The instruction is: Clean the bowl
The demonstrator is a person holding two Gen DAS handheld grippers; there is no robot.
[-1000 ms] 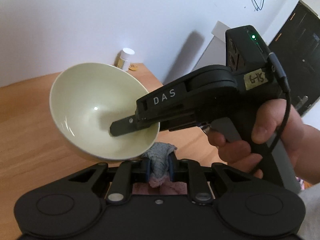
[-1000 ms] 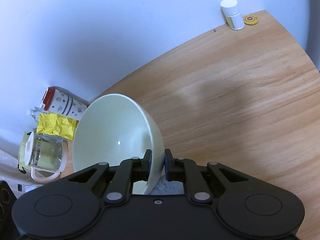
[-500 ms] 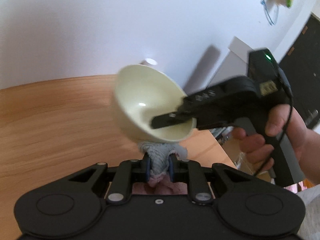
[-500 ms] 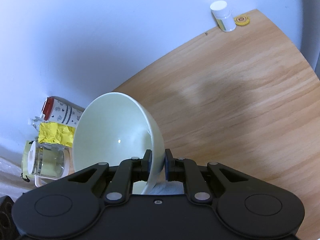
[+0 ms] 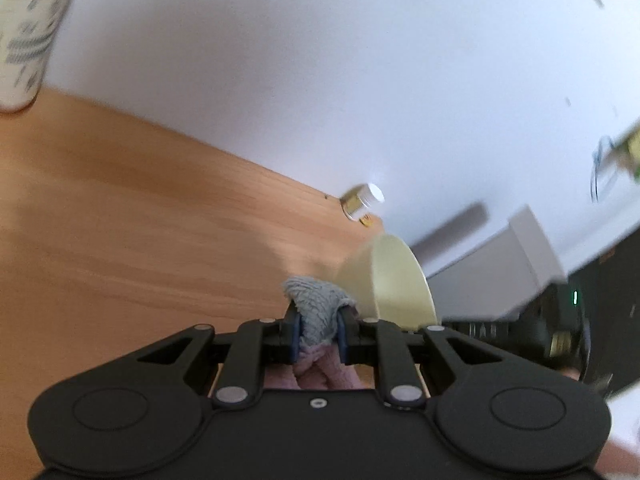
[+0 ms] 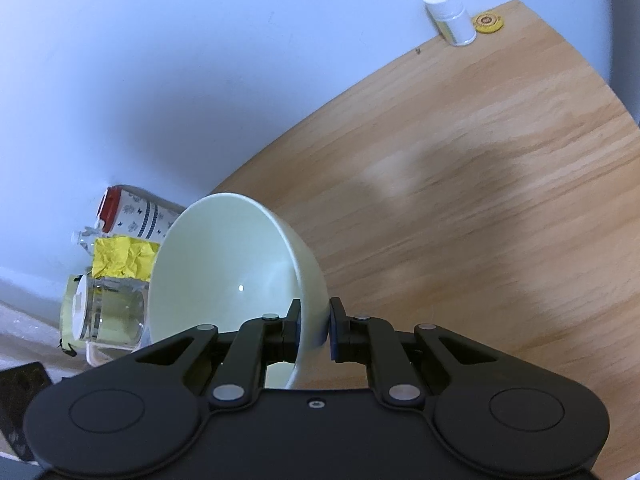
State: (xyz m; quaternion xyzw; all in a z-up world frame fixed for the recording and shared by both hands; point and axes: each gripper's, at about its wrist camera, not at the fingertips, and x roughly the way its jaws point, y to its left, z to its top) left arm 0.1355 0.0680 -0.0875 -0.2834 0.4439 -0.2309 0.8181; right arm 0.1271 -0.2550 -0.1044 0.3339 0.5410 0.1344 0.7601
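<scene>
Bowl [image 6: 232, 276]: pale, tilted on its side above the wooden table [image 6: 480, 200], its wall pinched between the jaws of the right gripper [image 6: 315, 330].
Behind bowl: crumpled yellow paper [image 6: 120, 260], glass jug [image 6: 108, 312], patterned canister [image 6: 136, 216].
Far corner: white-capped bottle [image 6: 450, 14] beside a yellow disc [image 6: 488, 23].

Lying under everything: wooden table [image 6: 480, 208]. Standing at its far edge by the wall: white-capped bottle [image 6: 450, 18], yellow disc [image 6: 488, 23] just beside. Crowding the left end: red-lidded patterned canister [image 6: 134, 214], crumpled yellow paper [image 6: 120, 258], glass jug [image 6: 106, 312].
</scene>
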